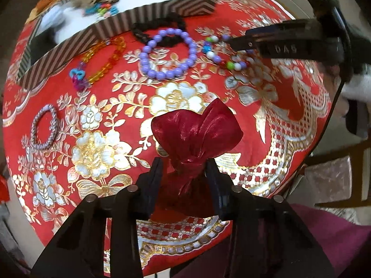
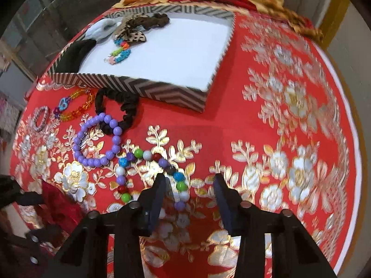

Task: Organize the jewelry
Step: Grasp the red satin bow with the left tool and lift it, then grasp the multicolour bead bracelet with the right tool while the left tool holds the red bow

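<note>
— Gripping what, left?
— I'm pinching the soft red pouch point(image 1: 194, 134) at its neck with the left hand-held gripper point(image 1: 183, 169).
— Right?
— Right hand-held gripper point(image 2: 189, 185) is straddling the slippery multicolored bead bracelet point(image 2: 148, 169) at six o'clock, jaws apart.

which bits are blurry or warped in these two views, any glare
Left wrist view: fisheye bends the striped box, its contents smeared; sheen on the red pouch. Right wrist view: the tablecloth is motion-smeared at right, while the multicolour bead bracelet stays fairly crisp.
</note>
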